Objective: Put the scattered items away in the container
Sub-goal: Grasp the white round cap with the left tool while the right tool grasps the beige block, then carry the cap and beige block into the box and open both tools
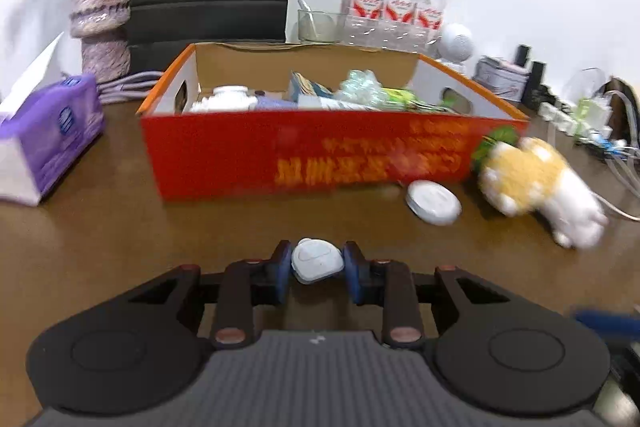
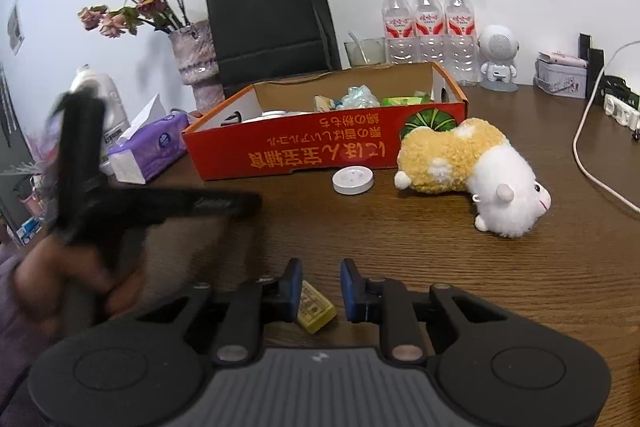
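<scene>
A red cardboard box (image 1: 304,155) with an orange rim stands mid-table and holds several items. My left gripper (image 1: 318,255) is shut on a small white rounded gadget (image 1: 317,261), in front of the box and above the table. Right of the box's front lie a white round disc (image 1: 434,202) and a yellow-and-white plush toy (image 1: 536,187). In the right wrist view the box (image 2: 280,147), the disc (image 2: 353,180) and the plush (image 2: 472,171) lie ahead. My right gripper (image 2: 320,275) is open with a gap between its pads. A small yellow block (image 2: 316,313) lies on the table by its left finger.
A purple tissue pack (image 1: 52,135) and a vase of dried flowers (image 1: 102,15) stand left of the box. A black paper bag (image 2: 268,15), three water bottles (image 2: 430,27), a white robot figure (image 2: 498,55) and a tin line the wall. Cables (image 2: 588,147) trail at right.
</scene>
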Demonstrator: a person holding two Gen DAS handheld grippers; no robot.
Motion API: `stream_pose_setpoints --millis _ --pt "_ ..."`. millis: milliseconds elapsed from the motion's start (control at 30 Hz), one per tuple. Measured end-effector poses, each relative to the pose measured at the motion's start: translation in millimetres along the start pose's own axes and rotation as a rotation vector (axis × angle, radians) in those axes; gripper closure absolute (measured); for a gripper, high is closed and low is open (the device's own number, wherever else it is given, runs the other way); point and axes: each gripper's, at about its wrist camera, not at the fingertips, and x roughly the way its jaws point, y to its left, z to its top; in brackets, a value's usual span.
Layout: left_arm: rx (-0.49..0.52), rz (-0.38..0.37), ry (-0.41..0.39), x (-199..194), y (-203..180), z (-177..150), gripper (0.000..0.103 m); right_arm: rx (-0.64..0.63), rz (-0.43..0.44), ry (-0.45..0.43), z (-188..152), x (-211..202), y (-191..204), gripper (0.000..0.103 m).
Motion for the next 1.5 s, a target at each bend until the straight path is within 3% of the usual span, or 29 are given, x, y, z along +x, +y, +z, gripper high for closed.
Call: stream_pose_setpoints --millis 100,267,367,567,700,900,1067,1233,1367,1500 --pt "-0.022 -0.007 -0.025 -37.1 -0.2 -20.2 0.074 -0.024 0.009 0.028 -5.0 2.2 1.0 0.074" --pt "-0.048 -0.002 -0.032 -74.2 -3.6 -42.9 0.074 -0.058 0.005 0.084 -5.7 18.9 11.5 0.073" --pt "-0.034 -0.001 -0.008 -78.0 -8.3 -50.8 0.074 -0.071 -0.003 0.095 -6.1 22.9 18.7 0.079" --pt "-0.017 -0.020 -0.012 -88.4 -13.6 -59.4 0.074 -0.132 -0.020 0.083 -19.4 11.5 35.9 0.083" --pt "0.006 0.012 -0.073 -108.7 -22.3 -59.8 0.074 -0.094 -0.002 0.013 -18.0 -9.8 33.5 0.083" --pt "0.057 0.059 -0.201 -147.1 -40.5 -61.0 0.074 -0.095 0.047 -0.204 -13.1 -60.5 29.5 0.083" --pt "0.044 0.044 -0.208 -146.7 -36.4 -55.6 0.074 -0.129 0.061 -0.227 -2.2 -63.0 36.9 0.083" --pt "0.029 0.016 -0.246 -133.2 -13.3 -32.2 0.074 -0.079 0.042 -0.221 32.0 -52.8 29.2 0.083" --pt "0.079 0.010 -0.237 -93.8 5.2 19.7 0.074 -0.026 0.023 -0.246 81.3 -25.8 4.5 0.083" --pt "0.074 0.012 -0.175 -32.1 28.4 79.9 0.074 0.069 0.057 -0.130 136.8 41.2 -27.6 0.083"
